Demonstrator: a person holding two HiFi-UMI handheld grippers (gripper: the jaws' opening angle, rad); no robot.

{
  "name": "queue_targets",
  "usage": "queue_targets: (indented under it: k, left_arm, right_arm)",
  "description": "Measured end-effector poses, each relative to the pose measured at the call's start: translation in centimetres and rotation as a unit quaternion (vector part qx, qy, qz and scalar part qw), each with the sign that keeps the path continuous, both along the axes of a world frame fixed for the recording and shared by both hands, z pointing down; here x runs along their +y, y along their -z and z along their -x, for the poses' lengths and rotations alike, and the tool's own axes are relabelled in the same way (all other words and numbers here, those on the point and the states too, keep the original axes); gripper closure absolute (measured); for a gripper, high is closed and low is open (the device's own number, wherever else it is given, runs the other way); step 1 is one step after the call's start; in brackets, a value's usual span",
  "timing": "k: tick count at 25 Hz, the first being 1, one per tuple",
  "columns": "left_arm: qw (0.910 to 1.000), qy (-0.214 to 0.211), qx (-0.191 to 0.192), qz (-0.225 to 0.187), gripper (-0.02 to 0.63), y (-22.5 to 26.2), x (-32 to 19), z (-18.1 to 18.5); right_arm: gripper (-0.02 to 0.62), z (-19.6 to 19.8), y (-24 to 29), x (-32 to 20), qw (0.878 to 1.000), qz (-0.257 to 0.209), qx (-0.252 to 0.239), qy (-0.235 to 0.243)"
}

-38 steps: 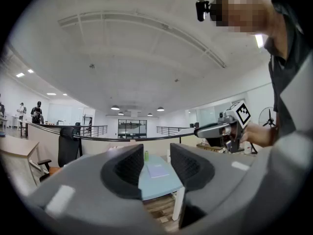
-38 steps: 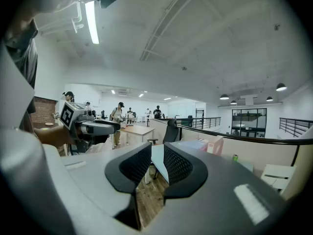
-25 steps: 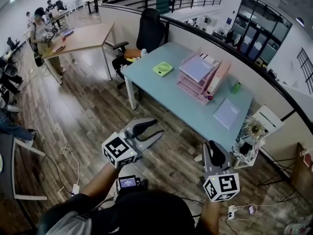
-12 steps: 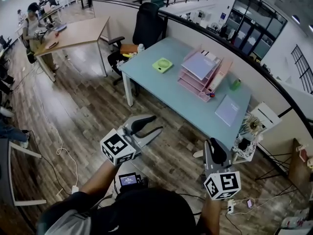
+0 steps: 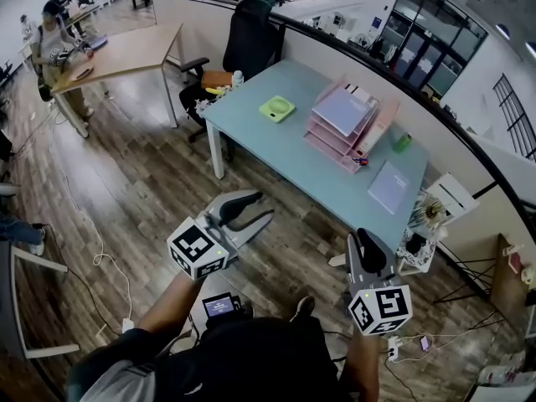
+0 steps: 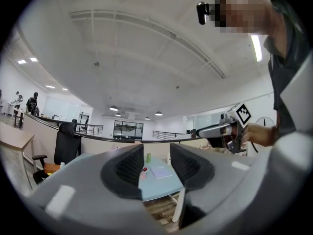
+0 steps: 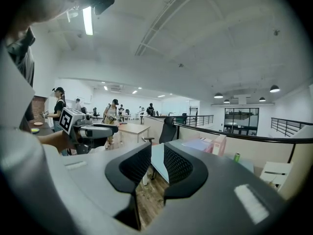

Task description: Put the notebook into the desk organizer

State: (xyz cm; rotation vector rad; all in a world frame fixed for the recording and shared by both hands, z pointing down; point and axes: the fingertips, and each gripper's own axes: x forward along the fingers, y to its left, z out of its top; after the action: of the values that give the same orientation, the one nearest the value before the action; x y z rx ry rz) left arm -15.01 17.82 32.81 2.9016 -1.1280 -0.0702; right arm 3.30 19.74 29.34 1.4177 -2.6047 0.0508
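The notebook (image 5: 389, 188) is a thin, flat lavender rectangle with square corners, lying closed on the pale blue-green bench (image 5: 276, 149) toward its right end, untouched and well apart from me. Near it, further along the bench, stands the pink desk organizer (image 5: 345, 128), a stack of smooth trays with something lavender on the top tier, and a green can (image 5: 404, 146) sits by the far edge. From my head view both grippers hang over the wooden plank floor (image 5: 159, 182), short of the bench. My left gripper (image 5: 260, 206) is released, with its ribbed black pads clearly apart and nothing in them. My right gripper (image 5: 362, 239) has only a narrow slot between its pads, and that slot is empty too. The left gripper view frames the notebook, tiny, right through the gap of its jaws, with the can beyond it. The right gripper view instead gives the organizer side-on, the can and a black office chair (image 5: 251, 44), but I can't pick out the notebook there. The gripper bodies are matte grey and rounded.
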Motion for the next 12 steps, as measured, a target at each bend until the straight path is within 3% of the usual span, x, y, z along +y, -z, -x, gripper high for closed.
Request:
queue_targets:
  k: [12]
  left_arm:
    - [0.9982,0.057,-0.015,0.008,0.425,-0.4,-2.3,0.8]
  right_arm:
    - [0.534,-1.5,-0.6,-5.8,0.999,0.0,-0.016,0.032]
